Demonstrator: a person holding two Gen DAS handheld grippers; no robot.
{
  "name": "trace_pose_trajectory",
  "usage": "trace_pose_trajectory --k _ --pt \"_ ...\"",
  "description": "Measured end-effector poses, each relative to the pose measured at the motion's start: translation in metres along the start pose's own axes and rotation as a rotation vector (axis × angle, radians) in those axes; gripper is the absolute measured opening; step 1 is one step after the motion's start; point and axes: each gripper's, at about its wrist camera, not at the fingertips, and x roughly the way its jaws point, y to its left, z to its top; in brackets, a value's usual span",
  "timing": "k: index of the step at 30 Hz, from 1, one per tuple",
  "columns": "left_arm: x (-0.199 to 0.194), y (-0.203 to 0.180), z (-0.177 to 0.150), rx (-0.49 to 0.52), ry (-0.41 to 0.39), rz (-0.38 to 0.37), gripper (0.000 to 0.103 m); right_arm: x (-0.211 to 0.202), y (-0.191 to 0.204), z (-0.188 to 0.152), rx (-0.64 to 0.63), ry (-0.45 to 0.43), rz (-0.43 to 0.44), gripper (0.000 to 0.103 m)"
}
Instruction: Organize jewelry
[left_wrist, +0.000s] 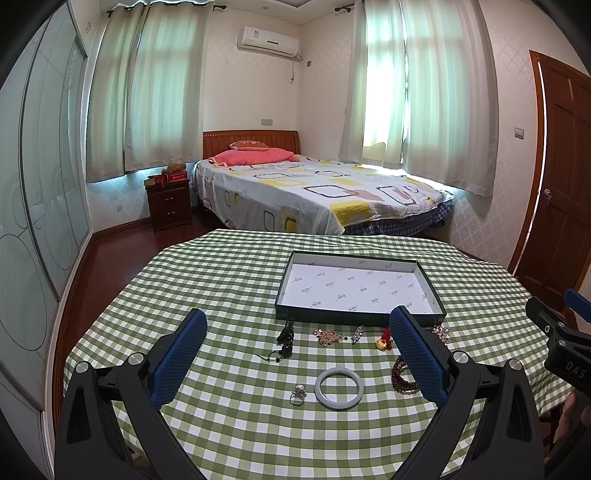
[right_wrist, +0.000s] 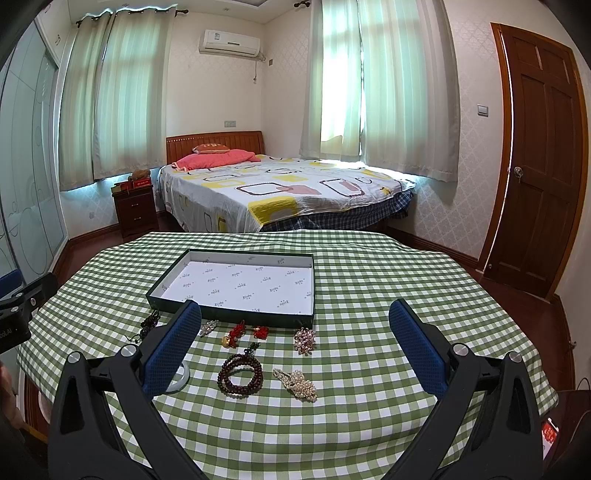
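both grippers (left_wrist: 299, 339) (right_wrist: 295, 332) gape above jewelry beside the tray (right_wrist: 236, 317).

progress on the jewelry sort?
Done: nothing yet; the box is empty. In hand: nothing; left gripper and right gripper are both open above the table. Left: everything, including the white bangle, ring, dark bead bracelet and pearl piece on the cloth.

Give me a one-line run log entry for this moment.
stage: start | left gripper: open, holding nothing | right gripper: open, holding nothing | box: holds no jewelry | white bangle, dark bead bracelet: on tablecloth
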Motion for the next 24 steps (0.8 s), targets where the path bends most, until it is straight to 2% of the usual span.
trace_pose_trajectory --k 24 --pt "-0.0001 0.0005 -0.0025 0.001 0.005 0.001 0.096 0.0009 0.001 -0.0015 -0.002 0.001 0.001 0.099"
